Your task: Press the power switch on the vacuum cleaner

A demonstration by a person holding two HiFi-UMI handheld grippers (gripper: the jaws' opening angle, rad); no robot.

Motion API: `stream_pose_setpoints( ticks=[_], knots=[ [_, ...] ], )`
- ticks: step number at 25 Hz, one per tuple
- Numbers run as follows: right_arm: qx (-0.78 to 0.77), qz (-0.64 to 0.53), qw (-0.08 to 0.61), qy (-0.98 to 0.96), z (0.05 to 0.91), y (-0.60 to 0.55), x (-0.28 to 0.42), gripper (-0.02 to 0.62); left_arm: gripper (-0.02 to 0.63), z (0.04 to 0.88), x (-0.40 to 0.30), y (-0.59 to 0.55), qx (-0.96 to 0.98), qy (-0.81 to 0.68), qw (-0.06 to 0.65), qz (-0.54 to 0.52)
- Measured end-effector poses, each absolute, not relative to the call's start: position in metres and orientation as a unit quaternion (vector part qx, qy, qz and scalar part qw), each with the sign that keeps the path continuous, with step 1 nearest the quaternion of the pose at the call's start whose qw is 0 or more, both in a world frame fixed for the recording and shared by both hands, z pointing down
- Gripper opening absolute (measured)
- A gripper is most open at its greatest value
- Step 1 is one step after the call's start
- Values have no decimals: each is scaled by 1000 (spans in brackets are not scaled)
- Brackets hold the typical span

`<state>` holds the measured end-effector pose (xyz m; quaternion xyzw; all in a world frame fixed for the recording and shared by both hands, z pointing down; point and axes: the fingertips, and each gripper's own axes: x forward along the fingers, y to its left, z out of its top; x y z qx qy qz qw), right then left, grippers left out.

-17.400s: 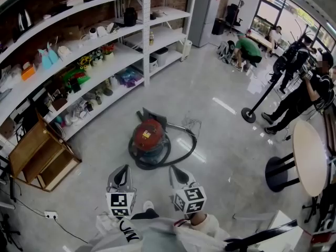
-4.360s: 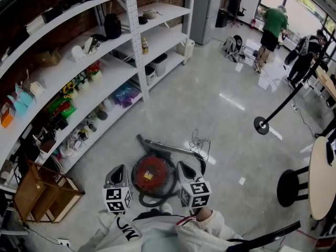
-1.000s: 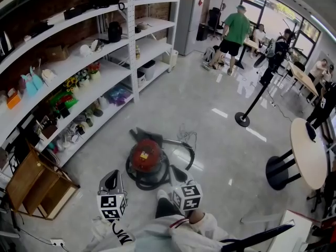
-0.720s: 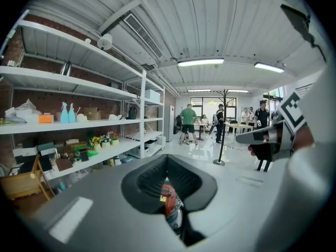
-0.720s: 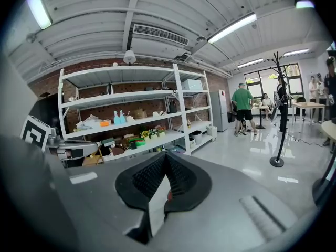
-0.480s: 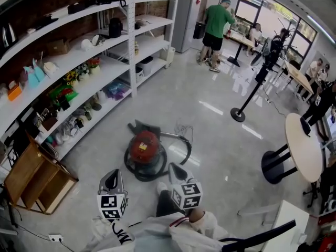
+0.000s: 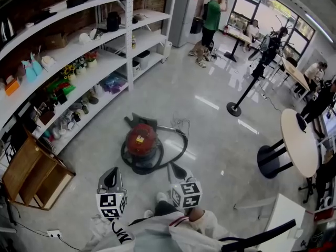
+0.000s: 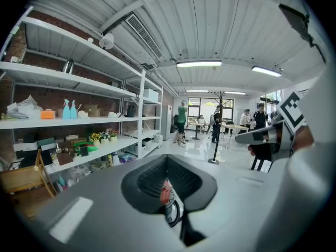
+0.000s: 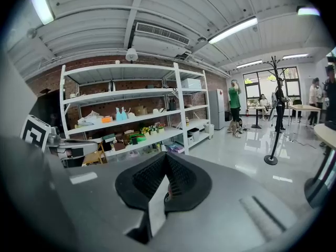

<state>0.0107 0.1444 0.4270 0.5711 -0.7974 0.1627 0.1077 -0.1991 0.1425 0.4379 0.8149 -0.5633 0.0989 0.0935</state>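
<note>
A red drum vacuum cleaner [image 7: 140, 140] stands on the grey floor, its black hose [image 7: 178, 146] looped round it and its nozzle [image 7: 137, 121] lying behind. My left gripper [image 7: 111, 173] and right gripper [image 7: 175, 168] hang close to my body, short of the vacuum and apart from it. Both have their jaws together with nothing held. In the left gripper view a sliver of the red vacuum [image 8: 166, 193] shows through the slit below the shut gripper [image 8: 167, 164]. In the right gripper view the shut gripper [image 9: 167, 161] points over the floor toward the shelves.
White shelving [image 7: 79, 62] full of small goods runs along the left. A wooden crate [image 7: 31, 169] sits at its near end. A round table [image 7: 298, 148] and a black pole stand [image 7: 233, 108] are on the right. People stand at the far back.
The vacuum now lies a little farther ahead of both grippers than a second ago. The person in green has walked to the far back. Both grippers stay shut and low.
</note>
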Motion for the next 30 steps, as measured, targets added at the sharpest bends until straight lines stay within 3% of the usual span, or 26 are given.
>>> stream_pose_setpoints(
  ticks=[30],
  knots=[
    [581, 191, 106, -784, 443, 163, 49, 0, 0, 443, -147, 144, 831, -536, 102, 112]
  ],
)
